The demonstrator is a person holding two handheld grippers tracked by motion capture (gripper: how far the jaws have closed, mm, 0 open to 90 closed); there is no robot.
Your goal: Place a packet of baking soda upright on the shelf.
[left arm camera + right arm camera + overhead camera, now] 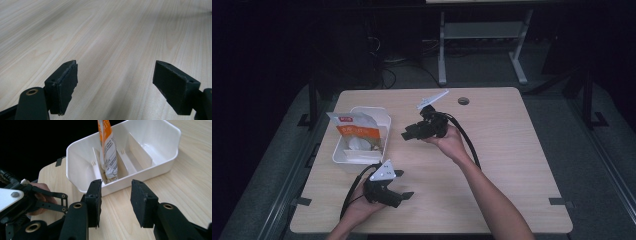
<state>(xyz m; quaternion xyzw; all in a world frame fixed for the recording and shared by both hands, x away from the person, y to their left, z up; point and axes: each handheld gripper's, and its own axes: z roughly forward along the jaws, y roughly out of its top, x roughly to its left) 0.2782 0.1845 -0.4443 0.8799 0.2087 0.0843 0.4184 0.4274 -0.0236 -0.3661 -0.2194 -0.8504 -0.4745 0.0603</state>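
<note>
Wooden table (492, 150): orange-and-white packet (108, 155) upright in white divided bin's (160, 167) slot. Right gripper (116, 202) spread, empty; left gripper (115, 85) spread, empty. Withdraw level, clear of bin wall.

Orange-and-white packet (108, 150), white divided bin (160, 170), pale woodgrain table (112, 37)

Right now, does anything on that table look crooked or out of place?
Only mildly: the orange-and-white packet stands on end in the white divided bin, leaning and poking above its rim. Nothing looks spilled or broken.
</note>
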